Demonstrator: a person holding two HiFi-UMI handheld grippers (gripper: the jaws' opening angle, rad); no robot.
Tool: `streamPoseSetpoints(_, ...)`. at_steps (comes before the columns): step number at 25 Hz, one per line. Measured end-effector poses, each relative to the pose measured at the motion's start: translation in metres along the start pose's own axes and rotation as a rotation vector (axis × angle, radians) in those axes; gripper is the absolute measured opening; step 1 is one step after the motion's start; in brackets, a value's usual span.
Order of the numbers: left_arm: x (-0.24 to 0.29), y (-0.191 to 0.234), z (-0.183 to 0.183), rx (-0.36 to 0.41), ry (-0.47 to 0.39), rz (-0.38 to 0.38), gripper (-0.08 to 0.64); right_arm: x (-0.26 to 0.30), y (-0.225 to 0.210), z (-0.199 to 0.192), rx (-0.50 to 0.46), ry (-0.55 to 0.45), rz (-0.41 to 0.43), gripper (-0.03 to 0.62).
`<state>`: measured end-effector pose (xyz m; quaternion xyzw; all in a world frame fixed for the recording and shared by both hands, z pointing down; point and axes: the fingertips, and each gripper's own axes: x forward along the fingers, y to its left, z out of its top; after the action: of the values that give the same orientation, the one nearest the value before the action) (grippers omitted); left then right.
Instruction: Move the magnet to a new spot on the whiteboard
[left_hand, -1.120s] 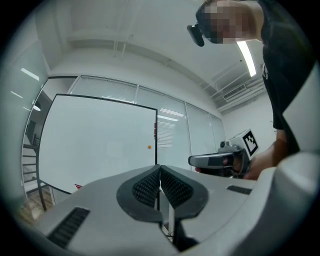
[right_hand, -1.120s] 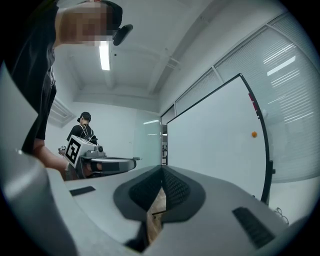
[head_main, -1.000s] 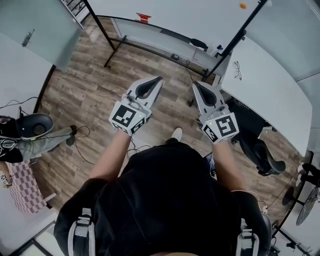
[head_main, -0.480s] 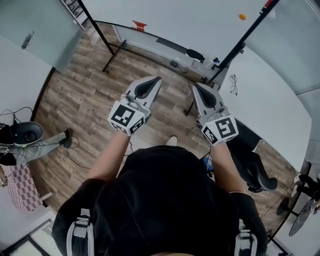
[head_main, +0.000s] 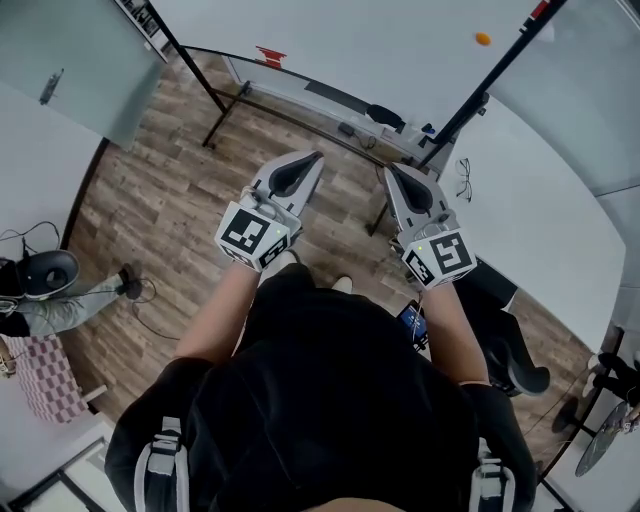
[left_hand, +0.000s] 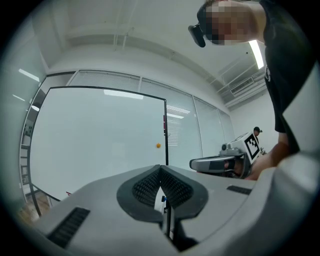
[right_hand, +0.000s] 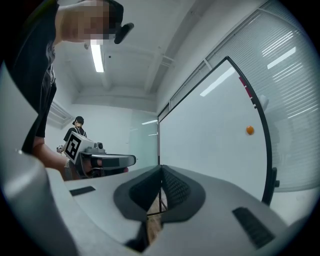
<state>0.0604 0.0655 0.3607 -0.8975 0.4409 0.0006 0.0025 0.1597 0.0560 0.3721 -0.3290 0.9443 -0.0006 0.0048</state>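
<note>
The whiteboard (head_main: 380, 40) and its orange magnet (head_main: 483, 39) have drawn nearer ahead of the tips of the left gripper (head_main: 319, 155) and right gripper (head_main: 389, 167), and the magnet now sits lower in the head view, up and to the right of the right gripper. The glasses (head_main: 460, 175) on the white table (head_main: 540, 200) have slid closer to the right gripper's right side, and the red item (head_main: 268, 55) by the board's tray (head_main: 330, 95) has come nearer beyond the left gripper. A white shoe (head_main: 285, 260) has stepped forward just under the left gripper's marker cube (head_main: 250, 235), while the other shoe (head_main: 341, 285) has dropped back between the two grippers.
</note>
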Motion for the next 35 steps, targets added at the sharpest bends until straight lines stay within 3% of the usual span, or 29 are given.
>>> streamPoseSetpoints(4,0.015,0.015,-0.008,-0.004,0.0,-0.029,0.005,0.014,-0.011,-0.007,0.006,0.013,-0.022,-0.009)
streamPoseSetpoints(9,0.033,0.037,-0.015,0.014,-0.01,-0.118,0.005,0.043,-0.028,-0.018,0.005,0.03,-0.081,-0.009)
streamPoseSetpoints(23,0.094,0.149,-0.01,0.021,0.001,-0.35,0.005,0.159,-0.063,-0.019,0.029,0.038,-0.285,-0.009)
streamPoseSetpoints(35,0.125,0.204,-0.018,-0.007,0.0,-0.546,0.005,0.192,-0.079,-0.025,0.04,0.062,-0.535,-0.009)
